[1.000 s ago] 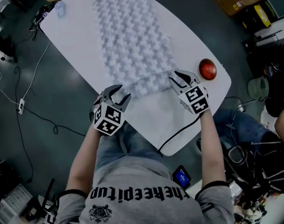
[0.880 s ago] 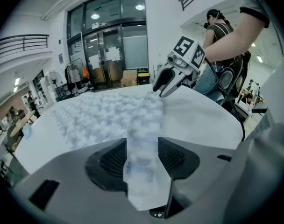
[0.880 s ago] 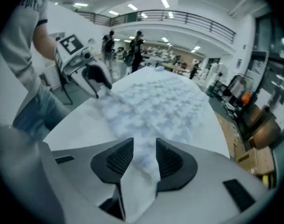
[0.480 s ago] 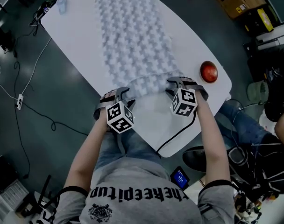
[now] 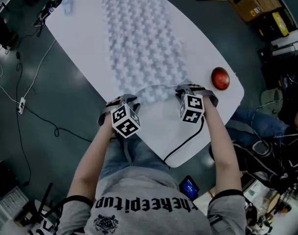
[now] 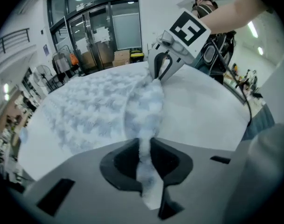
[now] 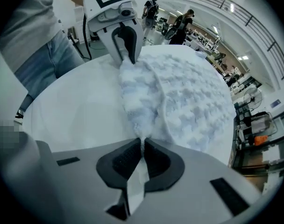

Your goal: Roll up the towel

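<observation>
A pale blue knobbly towel lies flat along the white oval table, its near end folded into a thick roll. My left gripper sits at the roll's left end and my right gripper at its right end. In the left gripper view the jaws have just been closing and pinch the towel's edge. The right gripper view shows its jaws have also just been closing, now nipped on the towel's edge. Each view shows the other gripper across the roll.
A red ball-like object rests on the table to the right of my right gripper. A black cable runs from that gripper over the near table edge. A small pale object lies at the far left corner. Cables trail on the floor.
Both grippers came down onto the towel's near end, rolled at the wrist, and their jaws closed from open onto the rolled edge.
</observation>
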Available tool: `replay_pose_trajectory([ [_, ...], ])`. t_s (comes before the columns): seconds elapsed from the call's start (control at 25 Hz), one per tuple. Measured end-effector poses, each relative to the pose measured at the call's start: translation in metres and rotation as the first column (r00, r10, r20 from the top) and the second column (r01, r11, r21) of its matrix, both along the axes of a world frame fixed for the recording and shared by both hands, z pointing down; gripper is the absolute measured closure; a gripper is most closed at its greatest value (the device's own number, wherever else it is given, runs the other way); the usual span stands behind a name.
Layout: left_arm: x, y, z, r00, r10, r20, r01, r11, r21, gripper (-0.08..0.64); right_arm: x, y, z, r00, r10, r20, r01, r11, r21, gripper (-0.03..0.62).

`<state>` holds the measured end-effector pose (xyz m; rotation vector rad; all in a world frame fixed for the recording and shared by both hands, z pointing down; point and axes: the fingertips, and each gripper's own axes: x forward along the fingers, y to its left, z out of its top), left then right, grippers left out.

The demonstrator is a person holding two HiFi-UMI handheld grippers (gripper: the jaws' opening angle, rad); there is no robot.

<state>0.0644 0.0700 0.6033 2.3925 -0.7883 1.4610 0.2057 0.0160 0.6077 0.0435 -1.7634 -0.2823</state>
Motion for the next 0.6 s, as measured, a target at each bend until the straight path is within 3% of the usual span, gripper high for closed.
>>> replay_pose_trajectory([
  [0.04,-0.002,-0.003,-0.001,1.0,0.008,0.024,-0.008,1.0,0.017,0.511,0.0,-0.001,-0.001,1.0,0.002,0.004,-0.002,1.0,0.0,0.572],
  [0.12,-0.005,-0.004,-0.003,0.998,0.042,0.05,-0.043,0.999,0.025,0.515,0.0,-0.001,-0.004,1.0,0.006,0.009,-0.006,1.0,-0.012,0.575],
  [0.24,-0.008,0.007,-0.005,0.994,0.101,0.043,-0.1,0.995,-0.025,0.518,-0.004,0.01,-0.008,1.0,-0.017,0.009,0.018,0.999,-0.042,0.575],
  [0.44,-0.019,0.037,-0.01,0.985,0.171,-0.009,-0.171,0.976,-0.137,0.518,-0.012,0.047,-0.018,0.998,-0.046,0.039,0.051,0.99,-0.131,0.575],
  [0.6,-0.025,0.053,-0.015,0.983,0.166,-0.072,-0.178,0.96,-0.214,0.518,-0.018,0.062,-0.025,0.997,-0.057,0.049,0.065,0.981,-0.185,0.575],
])
